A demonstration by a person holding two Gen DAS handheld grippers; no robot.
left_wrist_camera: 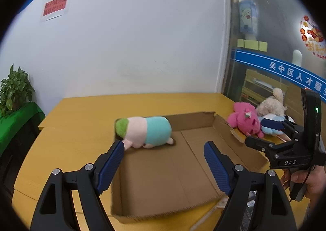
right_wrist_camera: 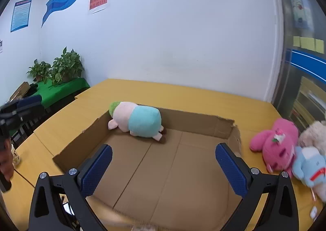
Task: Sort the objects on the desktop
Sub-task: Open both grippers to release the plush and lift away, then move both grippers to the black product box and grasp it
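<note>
Blue-padded fingers of the right gripper point(right_wrist_camera: 164, 166) and left gripper point(left_wrist_camera: 164, 166) stand wide apart, holding nothing, above the cardboard box point(right_wrist_camera: 205, 123). One pig plush point(right_wrist_camera: 138, 122) lies beyond them in the box's far corner; the pink plush point(right_wrist_camera: 275, 145), right of the right fingers on the counter point(right_wrist_camera: 183, 96), looks next: approach low, pinch its body centrally.

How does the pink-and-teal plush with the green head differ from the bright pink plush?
The pink-and-teal plush toy with a green head lies inside the shallow cardboard box, against its far wall; the bright pink plush toy lies outside on the yellow table, touching other plushes. The first is multicoloured, the second almost wholly pink. Neither is gripped.
</note>
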